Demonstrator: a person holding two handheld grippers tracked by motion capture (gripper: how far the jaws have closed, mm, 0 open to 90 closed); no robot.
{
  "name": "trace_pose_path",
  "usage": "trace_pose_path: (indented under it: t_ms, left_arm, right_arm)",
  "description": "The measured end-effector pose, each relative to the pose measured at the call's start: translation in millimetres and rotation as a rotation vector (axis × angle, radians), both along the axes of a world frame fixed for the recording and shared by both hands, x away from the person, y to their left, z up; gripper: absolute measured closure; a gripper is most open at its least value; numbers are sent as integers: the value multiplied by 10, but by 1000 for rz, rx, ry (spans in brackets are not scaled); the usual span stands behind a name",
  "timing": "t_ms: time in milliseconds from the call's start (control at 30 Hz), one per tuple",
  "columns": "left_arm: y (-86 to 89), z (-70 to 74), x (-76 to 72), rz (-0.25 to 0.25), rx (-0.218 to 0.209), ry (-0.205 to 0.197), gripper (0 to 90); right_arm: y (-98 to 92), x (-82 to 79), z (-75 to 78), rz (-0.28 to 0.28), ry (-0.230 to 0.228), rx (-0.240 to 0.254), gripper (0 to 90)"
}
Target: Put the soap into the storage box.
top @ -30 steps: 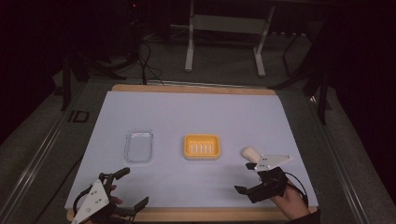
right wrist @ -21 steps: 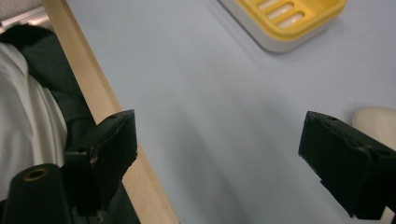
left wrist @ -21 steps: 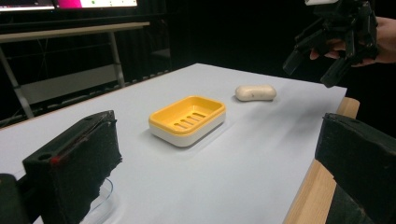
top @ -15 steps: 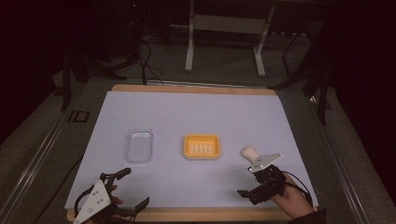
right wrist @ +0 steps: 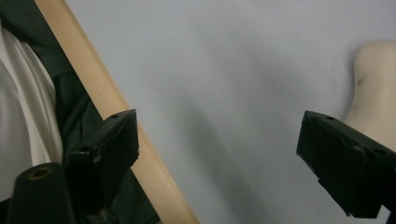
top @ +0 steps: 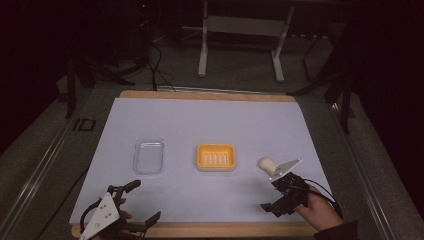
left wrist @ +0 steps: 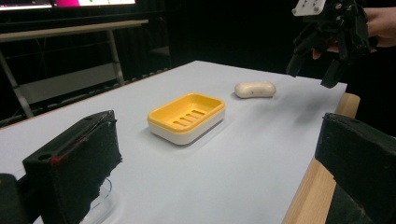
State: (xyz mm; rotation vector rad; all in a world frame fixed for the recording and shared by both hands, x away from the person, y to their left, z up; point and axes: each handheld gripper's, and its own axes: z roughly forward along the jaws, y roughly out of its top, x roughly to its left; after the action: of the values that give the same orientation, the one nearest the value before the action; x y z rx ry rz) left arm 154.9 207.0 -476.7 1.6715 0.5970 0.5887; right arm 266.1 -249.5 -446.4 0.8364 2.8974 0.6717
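Nearest the person, both claws hang over the wooden front edge [top: 210, 229] of the tabletop [top: 210, 120]. The left claw [top: 141, 205] sits at the near left corner, released, its jaws spread wide with nothing between them. The right claw [top: 281, 192] hovers near the front right, also released and empty; in the right gripper view one jaw hangs over the wooden edge and the other sits just in front of the pale soap bar [right wrist: 376, 93], not touching it.

That soap bar [top: 266, 163] lies flat on the white surface just beyond the right claw, well inside the right edge. To its left, apart from it, stands the yellow soap dish [top: 216, 156], upright and empty, near the middle. Farther left lies a clear plastic lid [top: 148, 155], just beyond the left claw.

Bare white surface lies between these three things and around them. Past them the tabletop runs open to its far wooden edge [top: 207, 94].
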Motion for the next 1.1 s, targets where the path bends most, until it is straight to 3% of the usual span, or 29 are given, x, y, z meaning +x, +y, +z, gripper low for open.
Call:
trace_pose_path:
  t_ms: [300,500,767,1100]
  left_arm:
    - [-6,-1,-4,-3,2,2,1]
    - [-8,-1,-5,-3,3,2,1]
    - [-9,-2,-4,-5,8,2,1]
    - [-13,-3,-7,-6,9,1,1]
  right_arm:
    - [-80,59,8,-18,53,-69,128]
    - [-109,95,3,-19,93,-140,127]
    - [-168,177,-37,-54,164,-205,133]
    - [-273,266,-45,-98,205,-278,130]
